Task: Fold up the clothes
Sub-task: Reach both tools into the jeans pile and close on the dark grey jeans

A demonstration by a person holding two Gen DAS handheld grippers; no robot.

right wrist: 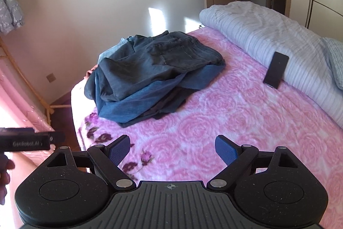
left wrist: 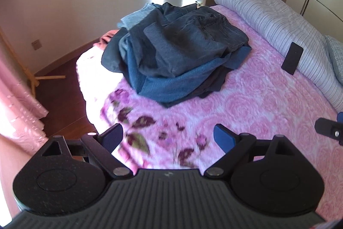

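Observation:
A heap of dark and blue jeans (left wrist: pixel 178 53) lies on the pink rose-patterned bed cover (left wrist: pixel 246 104), toward the bed's far left corner; it also shows in the right wrist view (right wrist: pixel 154 74). My left gripper (left wrist: pixel 169 136) is open and empty, held above the cover in front of the heap. My right gripper (right wrist: pixel 172 150) is open and empty, also short of the heap, to the right of the left one. The right gripper's tip shows at the left wrist view's right edge (left wrist: pixel 330 130). The left gripper's body shows at the right wrist view's left edge (right wrist: pixel 27 141).
A rolled striped quilt (right wrist: pixel 268 40) lies along the bed's right side with a black phone (right wrist: pixel 276 72) leaning on it. A pink cloth (left wrist: pixel 107 38) lies behind the heap. Wooden floor (left wrist: pixel 62 89), a pink curtain (left wrist: pixel 19 100) and a wooden rack stand left of the bed.

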